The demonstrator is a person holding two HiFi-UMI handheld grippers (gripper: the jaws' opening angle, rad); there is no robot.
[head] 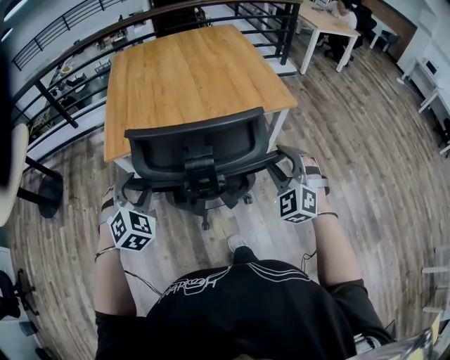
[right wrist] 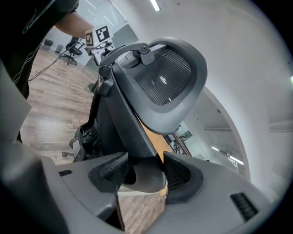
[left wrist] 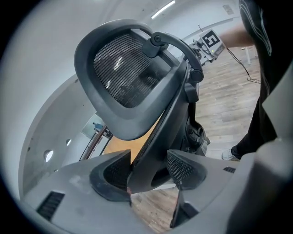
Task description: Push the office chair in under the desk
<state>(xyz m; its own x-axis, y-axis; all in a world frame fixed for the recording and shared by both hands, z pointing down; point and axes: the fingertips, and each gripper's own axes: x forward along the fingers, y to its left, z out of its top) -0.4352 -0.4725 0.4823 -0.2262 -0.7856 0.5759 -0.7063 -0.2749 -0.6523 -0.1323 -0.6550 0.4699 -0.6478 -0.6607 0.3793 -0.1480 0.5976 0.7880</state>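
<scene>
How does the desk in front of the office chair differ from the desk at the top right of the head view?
The near desk has a darker, orange-brown top; the far desk has a paler one. The near desk's top is bare, and only the unoccupied office chair stands at it; a person sits at the far desk. Both have wooden tops on white legs.

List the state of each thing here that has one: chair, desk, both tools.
office chair, upright, not yet fully pushed in; its base shows on open floor.
desk, standing, with the chair facing its near edge.
left tool, closed on the left armrest.
right tool, closed on the right armrest.
</scene>
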